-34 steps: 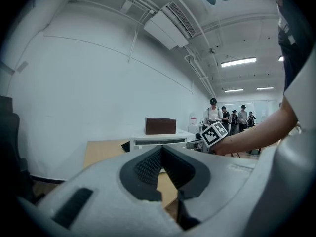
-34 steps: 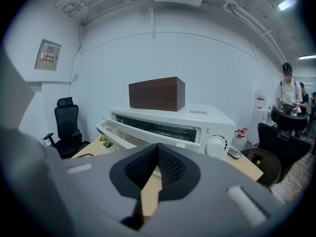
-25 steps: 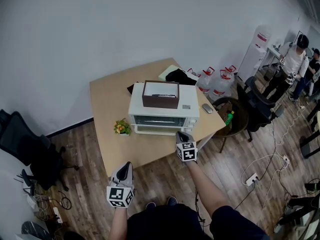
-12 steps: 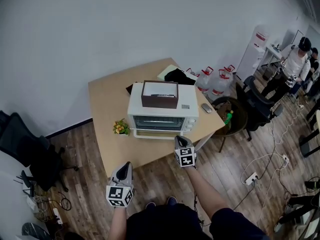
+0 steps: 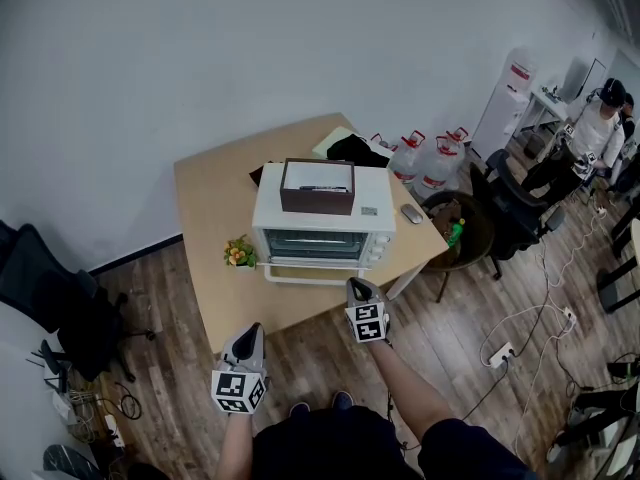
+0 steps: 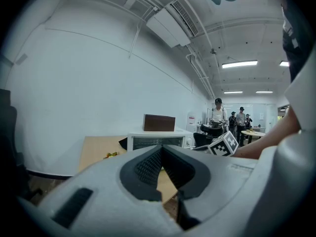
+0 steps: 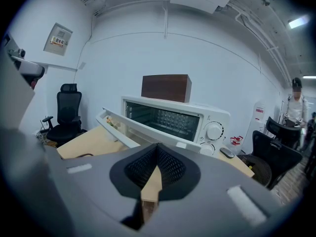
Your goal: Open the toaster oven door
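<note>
The white toaster oven (image 5: pixel 322 223) stands on the wooden table (image 5: pixel 215 203) with a brown box (image 5: pixel 316 186) on top. Its glass door (image 5: pixel 305 271) hangs partly open, tilted down toward me, with the handle bar at its front edge. My right gripper (image 5: pixel 358 285) is just right of that handle's end, jaws shut with nothing between them. In the right gripper view the lowered door (image 7: pixel 123 128) and the oven's rack (image 7: pixel 165 116) lie just past the gripper (image 7: pixel 158 146). My left gripper (image 5: pixel 254 331) hangs shut over the floor, short of the table; in its own view it (image 6: pixel 161 146) faces the oven (image 6: pixel 155 139).
A small flower pot (image 5: pixel 240 253) sits left of the oven, a dark cloth (image 5: pixel 355 151) behind it and a small grey device (image 5: pixel 411 214) to its right. Water jugs (image 5: pixel 430 168) and office chairs (image 5: pixel 505 208) (image 5: pixel 60 303) flank the table. People (image 5: pixel 598 123) stand far right.
The oven door has swung from closed to partly open. My right gripper has drawn back toward me along with the door's handle. The left gripper has stayed in place.
</note>
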Available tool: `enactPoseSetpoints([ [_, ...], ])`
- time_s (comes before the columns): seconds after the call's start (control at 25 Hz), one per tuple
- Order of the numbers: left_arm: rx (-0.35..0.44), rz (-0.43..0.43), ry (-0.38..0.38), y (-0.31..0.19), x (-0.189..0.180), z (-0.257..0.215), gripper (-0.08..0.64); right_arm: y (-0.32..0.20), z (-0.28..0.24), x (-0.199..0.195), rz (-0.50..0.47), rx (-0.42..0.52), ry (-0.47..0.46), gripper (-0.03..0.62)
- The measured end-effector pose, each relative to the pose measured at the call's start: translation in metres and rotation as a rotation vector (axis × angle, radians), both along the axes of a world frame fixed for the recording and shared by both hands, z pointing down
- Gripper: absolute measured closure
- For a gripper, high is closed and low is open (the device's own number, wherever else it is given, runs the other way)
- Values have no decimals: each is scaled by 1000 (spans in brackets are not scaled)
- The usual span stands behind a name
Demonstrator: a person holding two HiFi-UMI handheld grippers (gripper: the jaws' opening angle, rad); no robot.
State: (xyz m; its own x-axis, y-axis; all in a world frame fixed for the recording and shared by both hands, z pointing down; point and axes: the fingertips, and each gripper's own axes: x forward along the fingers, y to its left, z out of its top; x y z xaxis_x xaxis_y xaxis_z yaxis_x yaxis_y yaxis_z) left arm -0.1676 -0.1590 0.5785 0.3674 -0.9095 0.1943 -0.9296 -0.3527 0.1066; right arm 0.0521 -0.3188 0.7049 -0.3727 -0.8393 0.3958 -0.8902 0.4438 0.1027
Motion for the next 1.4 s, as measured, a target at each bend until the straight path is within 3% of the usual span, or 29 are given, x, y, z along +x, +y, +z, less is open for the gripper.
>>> enactPoseSetpoints([
  [1.4,-2,-16,-13,3,-7,0,565,26,16,-1,66,-23,-49,584],
])
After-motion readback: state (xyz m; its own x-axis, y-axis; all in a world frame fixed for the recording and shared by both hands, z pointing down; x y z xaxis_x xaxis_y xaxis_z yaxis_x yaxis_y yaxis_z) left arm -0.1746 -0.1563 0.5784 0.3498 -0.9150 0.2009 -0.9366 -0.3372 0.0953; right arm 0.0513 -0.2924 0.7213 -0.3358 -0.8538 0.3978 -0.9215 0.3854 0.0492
